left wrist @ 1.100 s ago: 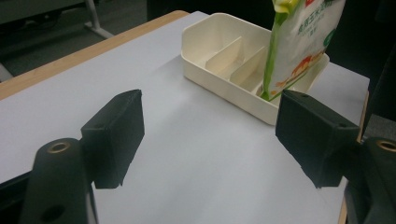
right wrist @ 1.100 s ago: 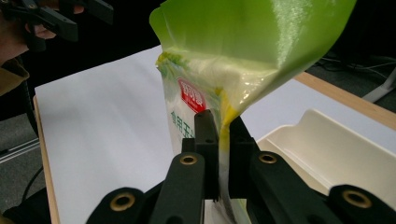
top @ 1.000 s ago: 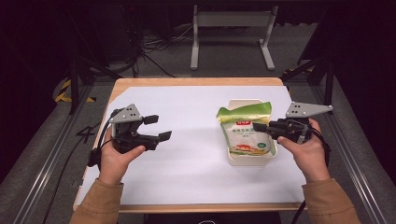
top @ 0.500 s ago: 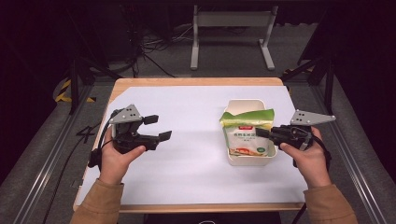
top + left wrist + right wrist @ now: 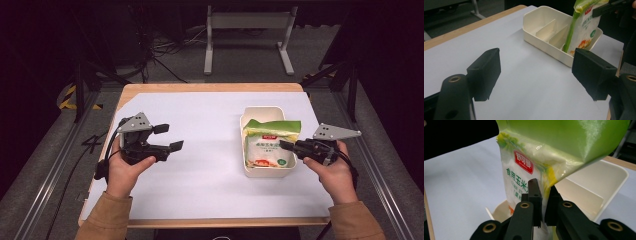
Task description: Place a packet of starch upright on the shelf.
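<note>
A green and white food bag [image 5: 270, 145] stands in the near end of a white divided tray [image 5: 260, 111] on the right of the table. My right gripper [image 5: 286, 145] is shut on the bag's right edge. In the right gripper view its jaws [image 5: 543, 192] pinch the bag [image 5: 536, 152] just below the green top, over the tray [image 5: 604, 182]. My left gripper [image 5: 170, 137] hangs open over the left of the table, nothing between its jaws. The left gripper view looks past the open left gripper [image 5: 536, 72] to the tray [image 5: 536, 27] and the upright bag [image 5: 584, 27].
A white sheet [image 5: 210, 165] covers the wooden table. The tray's two far compartments [image 5: 549, 30] hold nothing. Metal rails [image 5: 45, 190] run along both sides of the table, and a grey stand [image 5: 247, 30] is on the floor beyond it.
My right gripper has sunk a little with the bag, lowering it into the tray. The left gripper has stayed where it was.
</note>
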Available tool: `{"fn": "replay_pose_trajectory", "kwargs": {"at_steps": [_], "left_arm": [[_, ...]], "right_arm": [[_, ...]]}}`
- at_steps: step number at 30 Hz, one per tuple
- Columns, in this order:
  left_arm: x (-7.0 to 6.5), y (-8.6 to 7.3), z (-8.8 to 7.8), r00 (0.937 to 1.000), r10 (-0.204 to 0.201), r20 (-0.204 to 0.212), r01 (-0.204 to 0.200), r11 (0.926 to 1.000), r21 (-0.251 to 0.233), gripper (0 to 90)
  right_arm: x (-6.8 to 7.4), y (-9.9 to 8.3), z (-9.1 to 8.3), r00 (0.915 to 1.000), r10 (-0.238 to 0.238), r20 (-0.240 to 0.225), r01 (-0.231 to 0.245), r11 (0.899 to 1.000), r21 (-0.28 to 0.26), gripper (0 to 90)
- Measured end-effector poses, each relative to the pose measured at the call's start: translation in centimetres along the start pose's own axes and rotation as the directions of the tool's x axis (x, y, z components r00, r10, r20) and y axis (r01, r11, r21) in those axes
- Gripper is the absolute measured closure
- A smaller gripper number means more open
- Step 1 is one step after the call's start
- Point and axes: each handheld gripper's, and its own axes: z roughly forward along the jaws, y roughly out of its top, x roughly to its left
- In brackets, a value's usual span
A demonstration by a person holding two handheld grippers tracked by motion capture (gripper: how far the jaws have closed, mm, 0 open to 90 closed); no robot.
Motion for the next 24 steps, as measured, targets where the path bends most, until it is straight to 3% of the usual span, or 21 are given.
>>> {"fn": "replay_pose_trajectory", "kwargs": {"at_steps": [4,15,22,24], "left_arm": [[0.1,-0.1,-0.2,1.0,-0.008,-0.004,0.008,1.0,0.002,24.3],[0.4,-0.8,-1.2,0.9992,-0.022,-0.033,0.022,0.9997,-0.01,23.9],[0.7,-1.4,-1.9,0.9981,-0.033,-0.052,0.032,0.9993,-0.019,23.2],[0.7,-1.7,-2.3,0.9972,-0.045,-0.06,0.044,0.9988,-0.022,23.1]], "right_arm": [[0.0,-0.8,0.3,1.0,0.001,0.005,-0.001,1.0,0.013,86.1],[0.1,-0.5,0.3,0.9996,-0.017,0.024,0.016,1.0,0.025,81.4],[0.1,0.2,-0.4,0.9983,-0.019,0.056,0.02,0.999,-0.027,62.8],[0.0,0.7,-0.8,0.9968,-0.016,0.079,0.02,0.998,-0.055,52.4]]}}
